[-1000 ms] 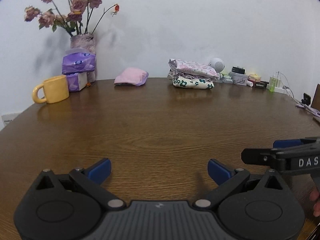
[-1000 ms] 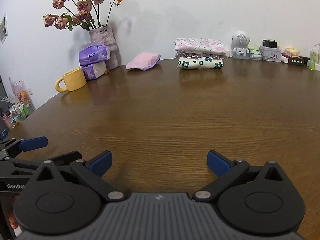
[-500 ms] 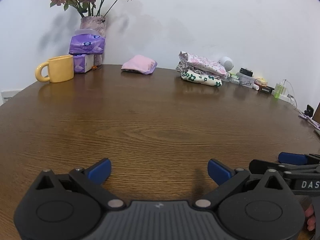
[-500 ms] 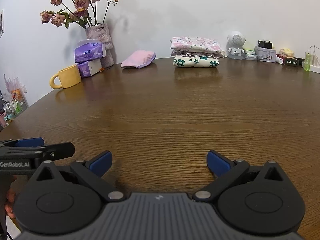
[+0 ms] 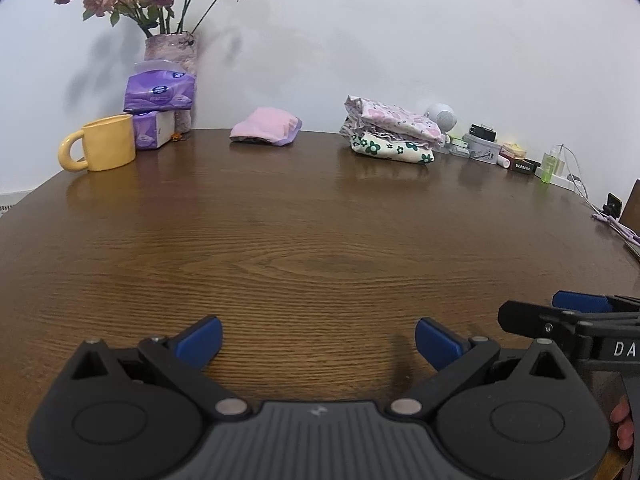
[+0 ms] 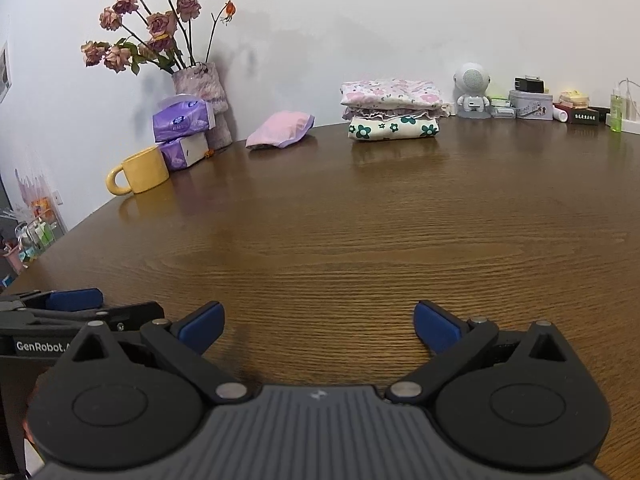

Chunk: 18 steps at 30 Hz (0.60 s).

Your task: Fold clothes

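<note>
We see the left gripper and right gripper both spread wide, holding nothing, low over the brown wooden round table. Stack of folded floral clothes sits at the far edge. Speckled pink vase holds dried roses; yellow ceramic mug contents hidden.

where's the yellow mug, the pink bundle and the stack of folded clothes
yellow mug (image 5: 110, 143), left wrist view, on its side wall
pink bundle (image 5: 266, 127), left wrist view, top of the fabric
folded clothes stack (image 6: 392, 110), right wrist view, front edge

Right claw cut off
</note>
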Available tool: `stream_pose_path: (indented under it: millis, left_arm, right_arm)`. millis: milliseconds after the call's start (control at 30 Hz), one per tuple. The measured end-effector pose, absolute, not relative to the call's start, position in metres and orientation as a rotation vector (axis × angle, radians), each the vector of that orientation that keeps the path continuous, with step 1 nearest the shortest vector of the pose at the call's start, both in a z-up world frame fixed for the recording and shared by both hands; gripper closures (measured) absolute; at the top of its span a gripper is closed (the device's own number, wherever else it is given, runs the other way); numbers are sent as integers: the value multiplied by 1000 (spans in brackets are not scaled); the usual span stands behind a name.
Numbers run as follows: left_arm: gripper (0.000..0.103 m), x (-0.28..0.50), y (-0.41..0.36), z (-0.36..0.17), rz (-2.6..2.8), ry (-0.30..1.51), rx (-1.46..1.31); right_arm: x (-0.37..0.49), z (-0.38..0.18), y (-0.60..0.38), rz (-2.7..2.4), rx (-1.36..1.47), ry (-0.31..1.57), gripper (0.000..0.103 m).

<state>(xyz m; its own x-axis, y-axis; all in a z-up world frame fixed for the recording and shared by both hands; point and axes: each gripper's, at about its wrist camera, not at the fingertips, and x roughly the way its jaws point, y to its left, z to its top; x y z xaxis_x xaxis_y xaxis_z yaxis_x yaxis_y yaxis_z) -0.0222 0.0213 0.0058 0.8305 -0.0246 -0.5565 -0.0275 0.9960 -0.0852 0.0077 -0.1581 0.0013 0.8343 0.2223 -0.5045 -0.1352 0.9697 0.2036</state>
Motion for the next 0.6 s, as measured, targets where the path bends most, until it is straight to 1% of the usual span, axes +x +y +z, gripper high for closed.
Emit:
stream_pose_path:
  millis: [600]
  left_arm:
    - [0, -22, 23, 6, -6, 590, -91]
  right_arm:
    - [7, 2, -154, 174, 141, 557, 0]
